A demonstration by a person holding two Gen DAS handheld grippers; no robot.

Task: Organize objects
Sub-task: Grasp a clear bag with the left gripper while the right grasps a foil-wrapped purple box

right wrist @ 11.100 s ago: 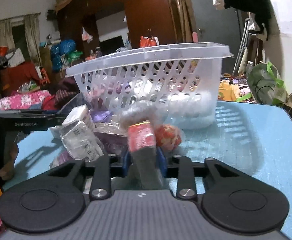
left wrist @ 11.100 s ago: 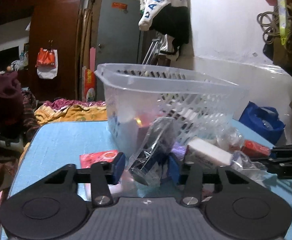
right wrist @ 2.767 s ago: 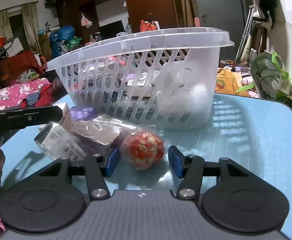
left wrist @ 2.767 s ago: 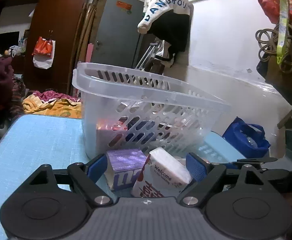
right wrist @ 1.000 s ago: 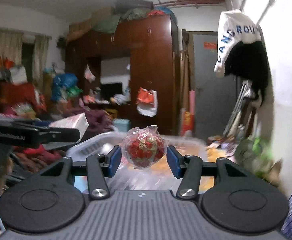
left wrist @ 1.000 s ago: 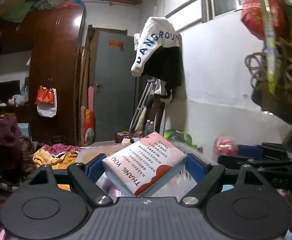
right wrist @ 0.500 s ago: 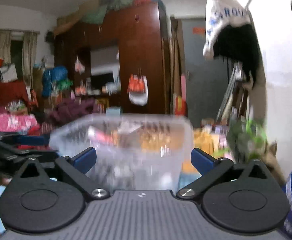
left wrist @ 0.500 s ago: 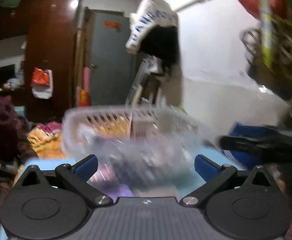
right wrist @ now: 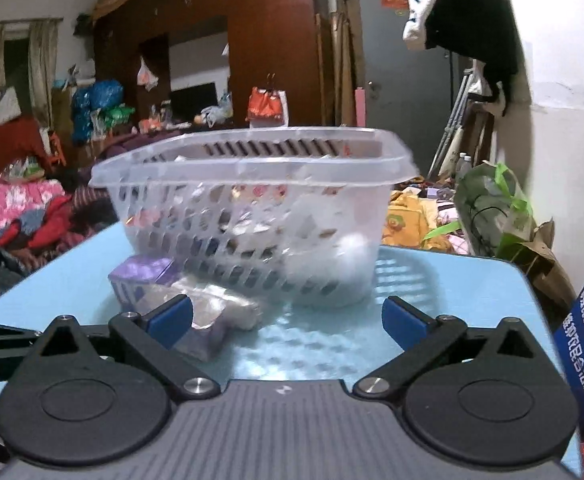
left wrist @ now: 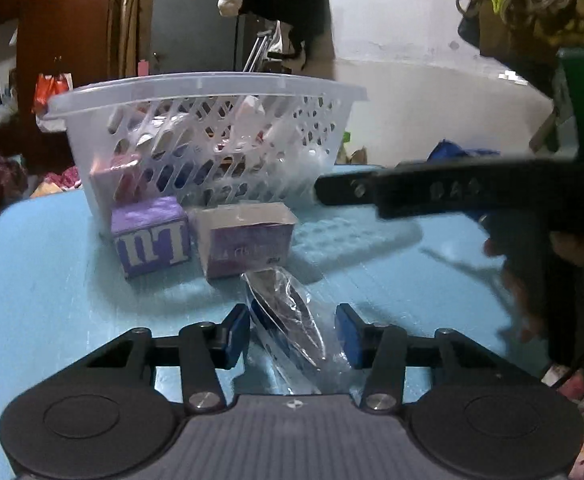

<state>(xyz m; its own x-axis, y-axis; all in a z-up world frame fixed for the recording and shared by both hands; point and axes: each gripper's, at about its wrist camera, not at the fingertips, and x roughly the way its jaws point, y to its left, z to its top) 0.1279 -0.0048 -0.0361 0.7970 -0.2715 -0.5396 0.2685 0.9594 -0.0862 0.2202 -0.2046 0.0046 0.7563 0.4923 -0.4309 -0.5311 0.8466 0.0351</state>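
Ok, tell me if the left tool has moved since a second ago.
Yes, downward: the left tool was above the basket rim and now sits below it; its jaws have just been closing on the clear-wrapped packet between them.

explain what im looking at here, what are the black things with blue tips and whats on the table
No robot here: a person holds a two-finger tool in each hand, with a camera on each looking along its jaws. One picture is from the left gripper, the other from the right gripper.

On the blue table stands a clear slotted basket, already holding packets. In front of it lie two purple boxes and a clear plastic packet.

The left jaws have just been closing around that packet; whether the pads press it yet is hard to tell. The right jaws stand wide open, holding nothing. The black bar in the left view is the right gripper.
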